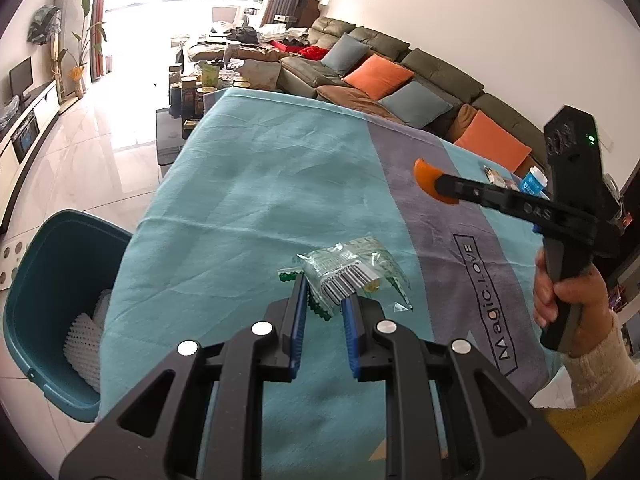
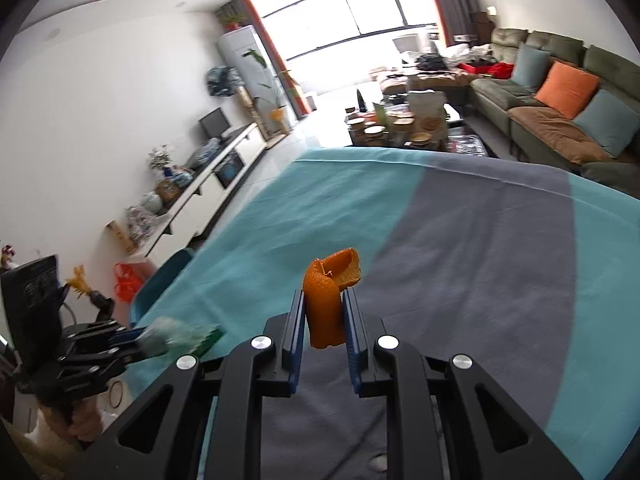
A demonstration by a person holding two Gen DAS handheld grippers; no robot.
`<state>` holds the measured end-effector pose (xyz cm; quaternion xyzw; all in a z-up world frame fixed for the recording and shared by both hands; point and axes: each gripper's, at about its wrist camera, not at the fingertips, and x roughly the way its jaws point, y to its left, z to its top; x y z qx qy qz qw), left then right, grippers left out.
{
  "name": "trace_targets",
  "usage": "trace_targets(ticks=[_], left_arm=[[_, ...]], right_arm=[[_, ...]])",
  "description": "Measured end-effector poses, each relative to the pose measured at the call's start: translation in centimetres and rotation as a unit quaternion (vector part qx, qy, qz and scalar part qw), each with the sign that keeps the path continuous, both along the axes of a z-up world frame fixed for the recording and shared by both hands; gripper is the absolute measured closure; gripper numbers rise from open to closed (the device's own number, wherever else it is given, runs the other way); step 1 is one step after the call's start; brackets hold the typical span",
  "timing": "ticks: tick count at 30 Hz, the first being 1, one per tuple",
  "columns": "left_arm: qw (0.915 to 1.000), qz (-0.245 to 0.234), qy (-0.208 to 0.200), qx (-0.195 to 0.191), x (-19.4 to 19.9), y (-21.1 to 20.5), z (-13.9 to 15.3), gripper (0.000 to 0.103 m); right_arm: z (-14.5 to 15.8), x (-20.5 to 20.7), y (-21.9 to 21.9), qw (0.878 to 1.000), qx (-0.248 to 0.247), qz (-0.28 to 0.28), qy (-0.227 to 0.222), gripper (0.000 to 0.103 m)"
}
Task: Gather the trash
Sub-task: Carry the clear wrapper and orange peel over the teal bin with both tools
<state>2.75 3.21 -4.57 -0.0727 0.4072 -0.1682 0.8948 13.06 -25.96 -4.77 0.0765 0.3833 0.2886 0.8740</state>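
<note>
My left tongs (image 1: 324, 304) are pinching a crinkled clear wrapper (image 1: 352, 276) above the desk (image 1: 248, 184); its near end is hiding between the pads, its long side lying across them. My right tongs (image 2: 324, 316) are clamping an orange peel (image 2: 326, 300), standing lengthwise, curled tip pointing away. The teal bin (image 1: 52, 280) is sitting cut off beside the desk.

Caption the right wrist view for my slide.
Right hand-held gripper shut on orange peel above teal-and-grey tablecloth.
</note>
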Motion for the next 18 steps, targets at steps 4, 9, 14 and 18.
trace_targets(ticks=[4,9,14,18], left_arm=[[0.9999,0.01,-0.004,-0.001,-0.6,0.9,0.2,0.086],[0.9997,0.025,-0.005,-0.001,-1.4,2.2,0.3,0.086],[0.9993,0.037,-0.006,-0.002,-2.0,3.3,0.4,0.086],[0.9988,0.047,-0.007,-0.005,-2.4,4.1,0.4,0.086]], right_arm=[[0.4,-1.2,1.5,1.0,0.01,0.019,-0.001,0.086],[0.2,-2.8,3.5,0.999,0.016,0.041,0.004,0.086],[0.4,-3.8,5.3,0.998,0.019,0.063,0.003,0.086],[0.5,-4.3,6.5,0.997,0.017,0.079,0.002,0.086]])
